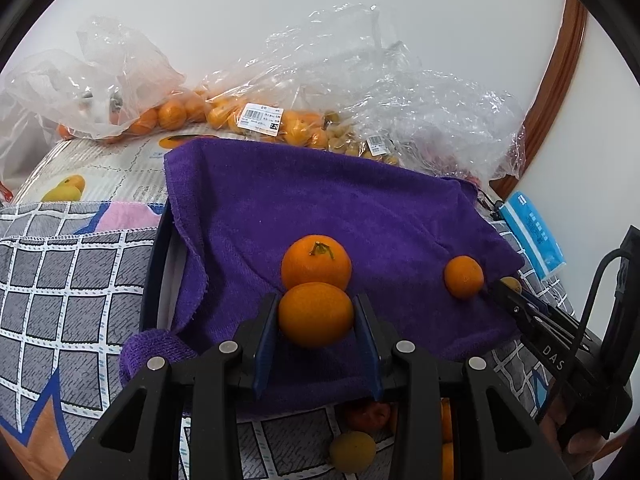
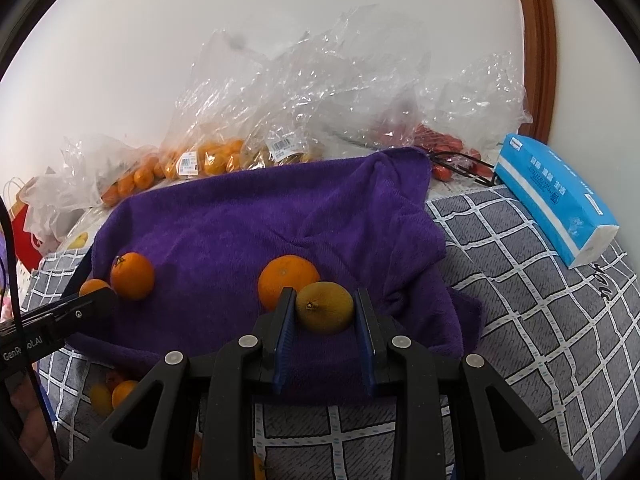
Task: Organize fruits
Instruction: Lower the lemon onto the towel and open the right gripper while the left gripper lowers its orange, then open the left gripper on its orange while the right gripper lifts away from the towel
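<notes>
A purple towel (image 1: pixel 320 208) (image 2: pixel 248 216) covers a tray on the table. My left gripper (image 1: pixel 316 316) is shut on an orange (image 1: pixel 316 314), held over the towel's near part, right in front of a stemmed orange (image 1: pixel 316 262) lying on the towel. A smaller orange (image 1: pixel 464 277) lies at the towel's right. My right gripper (image 2: pixel 325 308) is shut on a yellowish fruit (image 2: pixel 325 308), just right of an orange (image 2: pixel 286 278) on the towel. The stemmed orange also shows in the right wrist view (image 2: pixel 132 275), with the left gripper's tip beside it.
Clear plastic bags of oranges (image 1: pixel 248 118) (image 2: pixel 208 160) and small fruit line the back by the wall. A blue tissue pack (image 2: pixel 556 200) lies right. Loose fruit (image 1: pixel 352 450) (image 2: pixel 114 396) sits on the checked cloth near the front. A dark tray rim (image 1: pixel 154 264) edges the towel.
</notes>
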The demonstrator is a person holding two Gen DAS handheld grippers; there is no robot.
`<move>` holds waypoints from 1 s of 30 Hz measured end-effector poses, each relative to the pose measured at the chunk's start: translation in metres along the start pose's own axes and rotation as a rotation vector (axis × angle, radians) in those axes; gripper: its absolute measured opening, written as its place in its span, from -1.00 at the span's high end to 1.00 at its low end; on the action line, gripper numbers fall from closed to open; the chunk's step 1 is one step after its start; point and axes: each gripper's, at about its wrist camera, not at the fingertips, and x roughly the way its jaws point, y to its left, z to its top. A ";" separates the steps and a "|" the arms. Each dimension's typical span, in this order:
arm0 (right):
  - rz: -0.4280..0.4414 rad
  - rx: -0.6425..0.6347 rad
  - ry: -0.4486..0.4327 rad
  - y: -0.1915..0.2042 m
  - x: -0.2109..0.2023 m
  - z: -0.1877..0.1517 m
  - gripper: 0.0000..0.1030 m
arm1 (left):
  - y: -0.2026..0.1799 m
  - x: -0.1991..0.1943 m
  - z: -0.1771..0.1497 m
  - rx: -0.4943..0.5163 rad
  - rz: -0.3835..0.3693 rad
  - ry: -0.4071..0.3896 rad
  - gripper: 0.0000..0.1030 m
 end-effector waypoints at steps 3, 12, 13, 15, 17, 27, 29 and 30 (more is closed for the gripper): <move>-0.001 -0.001 0.008 0.000 0.002 0.000 0.44 | 0.000 0.000 0.000 0.002 -0.003 0.002 0.32; -0.006 -0.017 0.020 0.002 0.004 -0.001 0.42 | -0.001 0.000 0.000 0.009 -0.011 0.005 0.32; -0.005 -0.018 0.021 0.002 0.004 -0.001 0.41 | -0.001 0.000 0.000 0.010 -0.011 0.005 0.32; -0.008 -0.023 0.022 0.003 0.004 -0.001 0.39 | -0.002 0.000 0.000 0.010 -0.011 0.005 0.32; -0.009 -0.030 0.020 0.005 0.003 -0.001 0.36 | -0.002 0.000 0.000 0.011 -0.011 0.005 0.32; -0.011 -0.024 -0.024 0.005 -0.005 -0.001 0.01 | 0.001 -0.003 0.002 0.000 -0.024 -0.010 0.29; -0.008 -0.021 -0.031 0.005 -0.006 -0.001 -0.07 | 0.002 -0.004 0.003 -0.007 -0.029 -0.016 0.23; -0.009 -0.021 -0.034 0.005 -0.007 -0.001 -0.08 | 0.002 -0.005 0.003 -0.010 -0.032 -0.020 0.22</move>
